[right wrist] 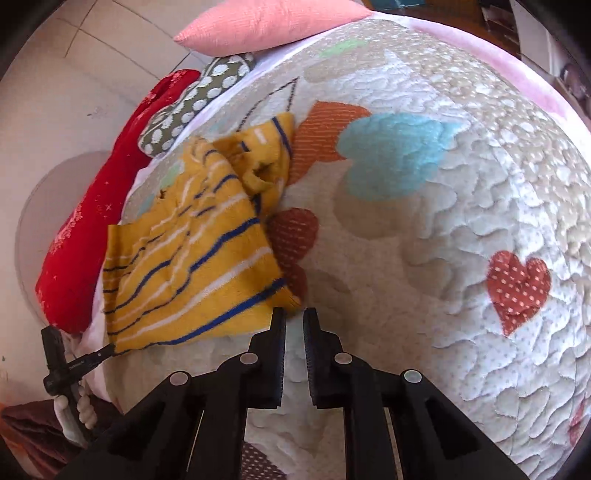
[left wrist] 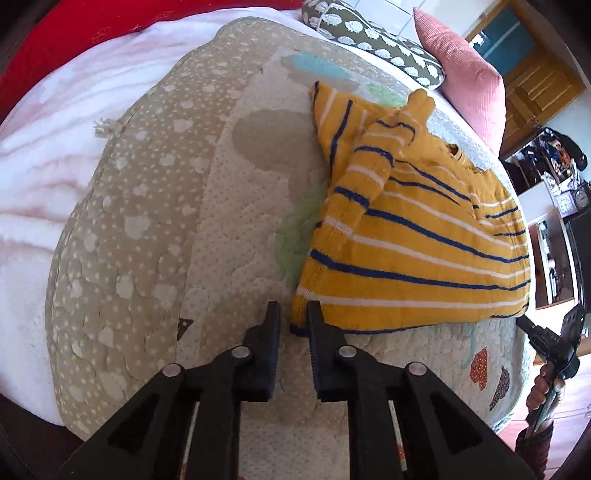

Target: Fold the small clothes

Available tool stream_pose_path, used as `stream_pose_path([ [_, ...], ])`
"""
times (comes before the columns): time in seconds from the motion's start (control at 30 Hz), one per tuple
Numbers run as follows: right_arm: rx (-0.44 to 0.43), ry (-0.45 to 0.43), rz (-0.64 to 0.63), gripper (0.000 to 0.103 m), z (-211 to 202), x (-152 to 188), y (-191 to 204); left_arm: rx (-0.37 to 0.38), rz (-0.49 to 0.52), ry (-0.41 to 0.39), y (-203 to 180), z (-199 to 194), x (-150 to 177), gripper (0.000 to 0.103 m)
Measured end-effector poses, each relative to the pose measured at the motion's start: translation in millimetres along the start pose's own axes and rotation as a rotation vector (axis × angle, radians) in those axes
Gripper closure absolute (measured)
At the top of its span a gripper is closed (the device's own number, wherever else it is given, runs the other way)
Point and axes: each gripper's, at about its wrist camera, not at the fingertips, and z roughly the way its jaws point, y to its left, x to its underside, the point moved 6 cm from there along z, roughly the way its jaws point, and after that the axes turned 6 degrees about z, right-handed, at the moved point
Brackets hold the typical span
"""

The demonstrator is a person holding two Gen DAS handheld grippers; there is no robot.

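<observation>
Garment: small yellow sweater [left wrist: 424, 236] with blue and white stripes, lying spread on the quilt [left wrist: 236, 206], one sleeve folded across the body.
Bed: quilt patterned with hearts and coloured patches, over a pale pink blanket [left wrist: 55, 155].
Pillows: pink cushion [left wrist: 461, 70], green spotted pillow [left wrist: 369, 33] and red pillow [right wrist: 92, 229] along the bed's far edge.
Left gripper [left wrist: 293, 314]: pointed steeply down at the sweater's near left corner; jaws narrowed to a slim gap, hem corner sitting between the tips, right finger [left wrist: 317, 325] touching the fabric; a firm pinch cannot be told.
Right gripper [right wrist: 294, 318]: pointed steeply down just beside the sweater's near right corner; jaws almost closed, only bare quilt seen in the gap, corner lying against the outside of the left finger [right wrist: 277, 325]; nothing held.
Hands: fingers wrapped round each gripper's handle, seen at the edge of the other camera's view.
</observation>
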Motion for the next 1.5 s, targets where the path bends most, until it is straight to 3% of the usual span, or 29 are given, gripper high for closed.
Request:
stream_pose_path([
  [0.13, -0.003, -0.05, 0.024, 0.092, -25.1, -2.4, -11.3, -0.074, 0.005, -0.073, 4.5, -27.9, 0.8, 0.084],
  [0.23, 0.026, -0.126, -0.046, 0.092, -48.2, -8.2, 3.8, -0.062, 0.056, -0.144, -13.8, -49.5, -7.0, 0.084],
  [0.3, 0.005, -0.159, -0.092, 0.092, -56.4, -10.8, 23.7, -0.032, 0.099, -0.174, -33.5, -54.4, -17.3, 0.077],
  [0.37, -0.034, -0.158, -0.133, 0.092, -53.7, -10.9, 48.1, -0.035, 0.128, -0.179, -50.4, -48.1, -30.7, 0.066],
  [0.5, -0.072, -0.091, -0.168, 0.091, -17.4, -5.9, 92.4, -0.073, 0.148, -0.143, -69.9, -11.5, -55.6, 0.066],
  [0.57, -0.08, -0.047, -0.162, 0.091, 6.7, -8.1, 101.1, -0.095, 0.098, -0.114, -59.4, 11.5, -66.7, 0.066],
  [0.67, -0.009, -0.037, -0.153, 0.091, 37.1, -21.7, 91.6, -0.087, -0.052, -0.052, -23.6, 40.8, -77.8, 0.066],
  [0.73, -0.008, -0.018, -0.085, 0.092, 47.8, -31.8, 75.1, 0.011, -0.16, -0.033, -3.1, 46.0, -75.6, 0.062],
  [0.8, -0.081, -0.012, 0.004, 0.092, 42.8, -34.7, 64.2, 0.063, -0.209, -0.041, 8.0, 39.8, -69.0, 0.062],
  [0.93, -0.032, -0.121, -0.001, 0.087, 7.1, -28.2, 52.8, 0.03, -0.187, -0.094, 11.5, 12.8, -49.5, 0.062],
  [1.0, 0.001, -0.178, -0.037, 0.076, -14.8, -18.3, 50.2, -0.002, -0.16, -0.133, 5.9, -4.2, -39.7, 0.062],
  [1.2, 0.09, -0.315, -0.184, 0.065, -62.1, 14.0, 56.7, -0.114, -0.024, -0.29, -25.7, -60.4, -21.6, 0.059],
  [1.3, 0.087, -0.328, -0.247, 0.064, -69.6, 27.2, 63.9, -0.137, 0.029, -0.322, -37.0, -76.0, -21.3, 0.045],
  [1.5, 0.005, -0.215, -0.418, 0.062, -54.7, 66.5, 120.0, -0.117, 0.058, -0.284, -43.9, -73.5, -39.2, 0.044],
])
